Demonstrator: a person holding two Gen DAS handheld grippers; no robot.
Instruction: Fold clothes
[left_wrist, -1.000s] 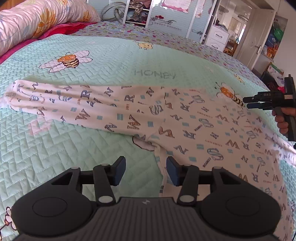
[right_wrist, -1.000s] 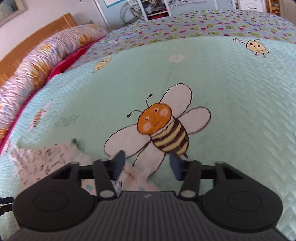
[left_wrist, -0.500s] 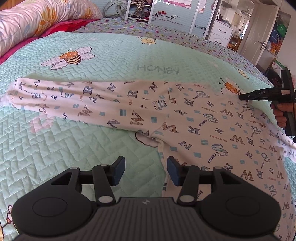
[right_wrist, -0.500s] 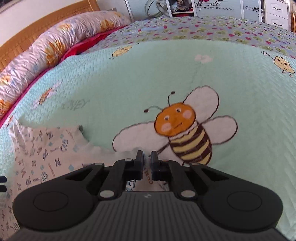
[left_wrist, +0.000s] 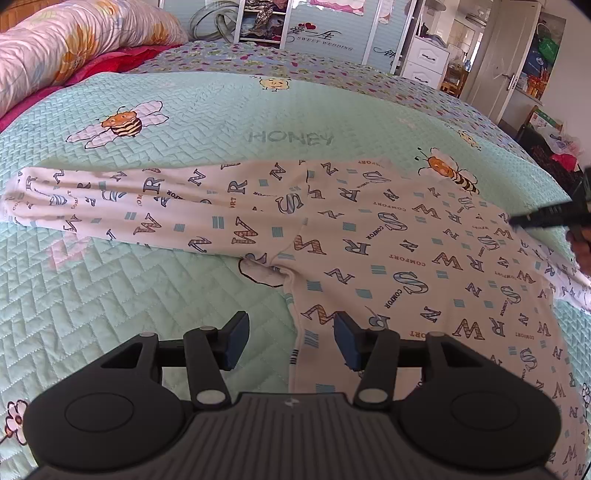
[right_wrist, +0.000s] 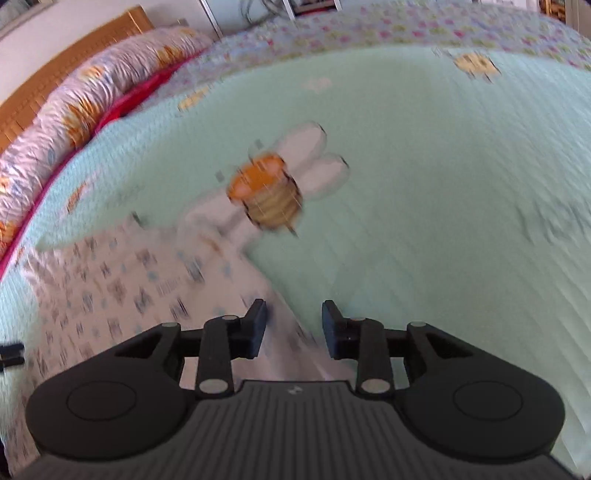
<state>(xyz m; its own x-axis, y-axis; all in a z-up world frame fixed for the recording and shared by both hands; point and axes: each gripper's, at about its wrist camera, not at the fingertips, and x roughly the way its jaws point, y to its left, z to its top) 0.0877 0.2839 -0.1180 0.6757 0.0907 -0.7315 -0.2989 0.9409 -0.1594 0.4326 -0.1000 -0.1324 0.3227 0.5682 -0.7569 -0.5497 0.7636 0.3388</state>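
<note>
A white garment (left_wrist: 369, 236) printed with letters lies flat on the mint green bedspread (left_wrist: 147, 302), one long part stretched left. My left gripper (left_wrist: 290, 332) hovers open over the garment's near edge, pads apart and touching nothing. My right gripper (left_wrist: 517, 220) enters at the far right over the garment's far side, a hand behind it. The right wrist view is blurred. There the right gripper (right_wrist: 293, 321) has its jaws opening, with the garment's (right_wrist: 110, 280) edge running under the gap and neither pad pressing on it.
A flowered rolled quilt (left_wrist: 66, 40) and a red cover lie at the bed's upper left by a wooden headboard (right_wrist: 70, 66). Wardrobe doors, white drawers (left_wrist: 424, 62) and a door stand beyond the bed. Bee prints (right_wrist: 269, 192) mark the bedspread.
The right gripper shut at the garment's edge half a second ago, then slid back toward the right, and its jaws now stand apart. The left gripper stayed open in place.
</note>
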